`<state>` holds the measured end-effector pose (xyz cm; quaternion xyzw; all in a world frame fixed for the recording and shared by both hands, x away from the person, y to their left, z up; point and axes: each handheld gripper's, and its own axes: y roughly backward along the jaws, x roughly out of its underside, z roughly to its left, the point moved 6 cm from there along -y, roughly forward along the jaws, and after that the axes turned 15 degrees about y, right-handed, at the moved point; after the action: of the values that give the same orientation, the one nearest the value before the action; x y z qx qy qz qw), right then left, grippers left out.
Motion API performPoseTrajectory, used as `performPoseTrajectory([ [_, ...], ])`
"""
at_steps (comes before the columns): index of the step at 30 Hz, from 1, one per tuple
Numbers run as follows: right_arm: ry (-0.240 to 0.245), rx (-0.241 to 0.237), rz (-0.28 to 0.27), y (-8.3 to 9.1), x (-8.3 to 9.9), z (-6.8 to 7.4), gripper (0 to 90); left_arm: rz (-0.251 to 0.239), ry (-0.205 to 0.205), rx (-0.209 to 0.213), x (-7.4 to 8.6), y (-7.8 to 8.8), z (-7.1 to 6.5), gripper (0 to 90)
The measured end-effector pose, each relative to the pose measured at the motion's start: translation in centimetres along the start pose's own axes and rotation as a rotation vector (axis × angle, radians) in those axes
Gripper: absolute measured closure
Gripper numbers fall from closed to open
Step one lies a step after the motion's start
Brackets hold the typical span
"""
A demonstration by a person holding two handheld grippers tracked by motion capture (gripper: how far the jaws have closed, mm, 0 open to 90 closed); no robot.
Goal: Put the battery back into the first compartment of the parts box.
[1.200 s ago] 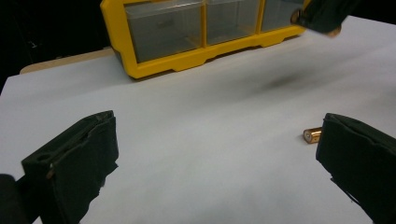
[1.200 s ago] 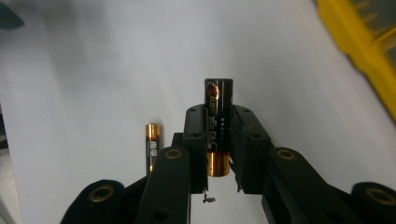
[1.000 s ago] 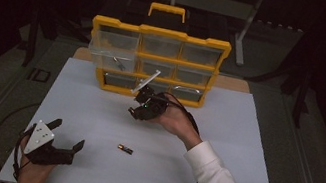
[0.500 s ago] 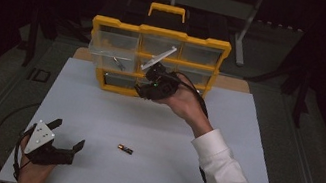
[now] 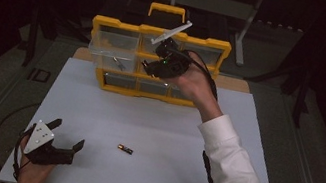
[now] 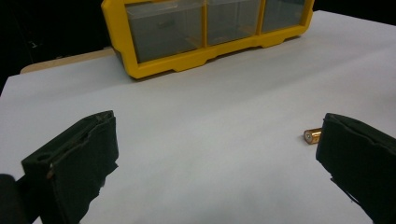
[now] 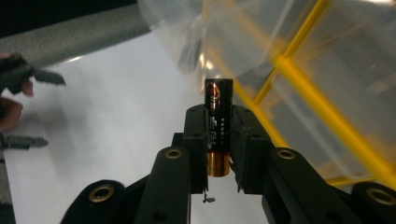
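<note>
My right gripper is shut on a black and copper battery, which stands upright between the jaws. In the high view that right gripper is held up in front of the yellow drawer organizer, just right of a clear drawer pulled out from its middle row. The clear drawer looms close ahead of the held battery. A second battery lies on the white table. My left gripper rests at the table's front left, jaws wide open and empty, with that loose battery beside its right jaw.
The organizer stands at the table's back edge, its other clear drawers closed. A cable runs off the table's left side by the left hand. The person's white sleeve crosses the right half of the table.
My right gripper has lifted from low over the table up and to the right, to the organizer's middle row, still holding its battery. The left gripper and the loose battery have stayed put.
</note>
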<state>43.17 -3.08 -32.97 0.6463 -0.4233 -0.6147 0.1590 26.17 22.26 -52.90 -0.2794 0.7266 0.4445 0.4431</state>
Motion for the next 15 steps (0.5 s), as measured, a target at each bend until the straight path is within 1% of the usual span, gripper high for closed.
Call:
performPoseTrajectory([
  [3,-0.012,0.018,-0.024,0.8,-0.9,-0.6,76.9,0.000,0.000,0.000,0.0,0.0,0.0,0.0],
  [7,-0.021,0.027,-0.056,1.6,-2.1,-1.2,76.8,0.001,-0.001,0.000,0.0,0.0,0.0,0.0],
  [11,-0.036,0.045,-0.081,1.9,-3.2,-1.8,76.8,0.001,0.000,0.000,0.0,0.0,0.0,0.0],
  [15,-0.062,0.052,-0.129,1.9,-4.3,-2.3,76.8,0.001,-0.002,0.000,0.0,0.0,0.0,0.0],
])
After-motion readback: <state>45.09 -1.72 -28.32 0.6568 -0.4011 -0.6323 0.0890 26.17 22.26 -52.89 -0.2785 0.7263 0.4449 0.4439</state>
